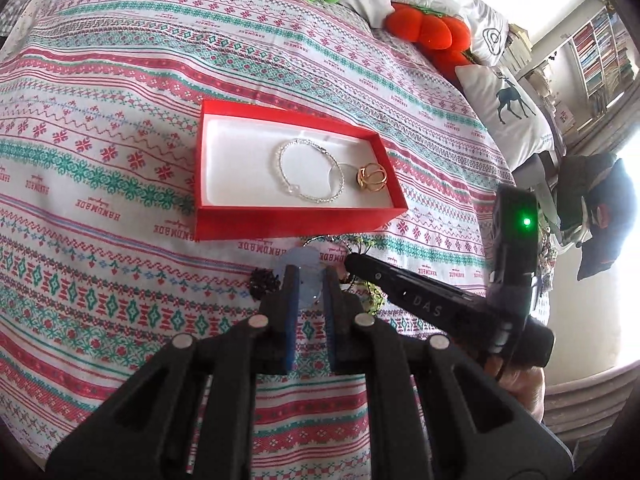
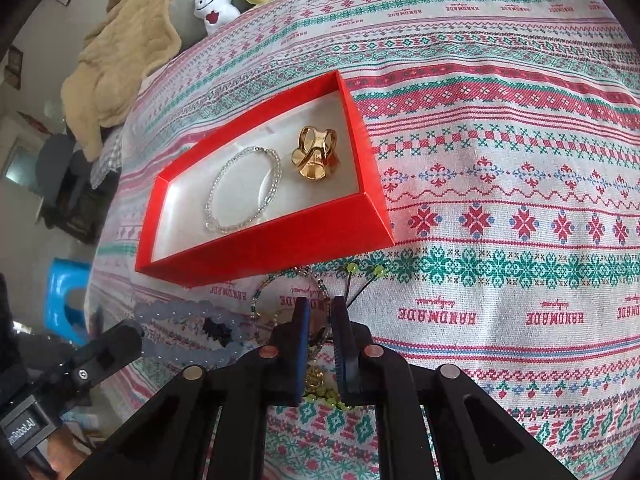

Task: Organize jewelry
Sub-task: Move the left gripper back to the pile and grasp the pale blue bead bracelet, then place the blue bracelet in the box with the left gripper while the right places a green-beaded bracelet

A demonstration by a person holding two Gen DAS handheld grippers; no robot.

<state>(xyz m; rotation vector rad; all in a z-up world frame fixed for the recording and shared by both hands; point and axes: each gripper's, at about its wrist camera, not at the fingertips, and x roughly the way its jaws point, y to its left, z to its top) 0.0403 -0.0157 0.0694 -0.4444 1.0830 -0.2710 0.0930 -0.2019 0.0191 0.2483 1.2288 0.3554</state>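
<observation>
Patterned bedspread (image 1: pixel 120 80) carries your red box (image 1: pixel 296 218), holding a beaded bracelet (image 1: pixel 310 170) and gold ring (image 1: pixel 371 177). Your left gripper (image 1: pixel 308 276) clamps a pale translucent card (image 1: pixel 302 266); your right gripper (image 2: pixel 320 308) pinches a beaded chain (image 2: pixel 320 336) beside the box.

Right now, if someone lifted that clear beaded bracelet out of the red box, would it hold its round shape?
Probably not. The beaded bracelet looks like small beads on a thin string, so it would likely droop into a loop. It seems light. Its glassy beads might slip between tongs, and it could snag the gold ring beside it.
</observation>
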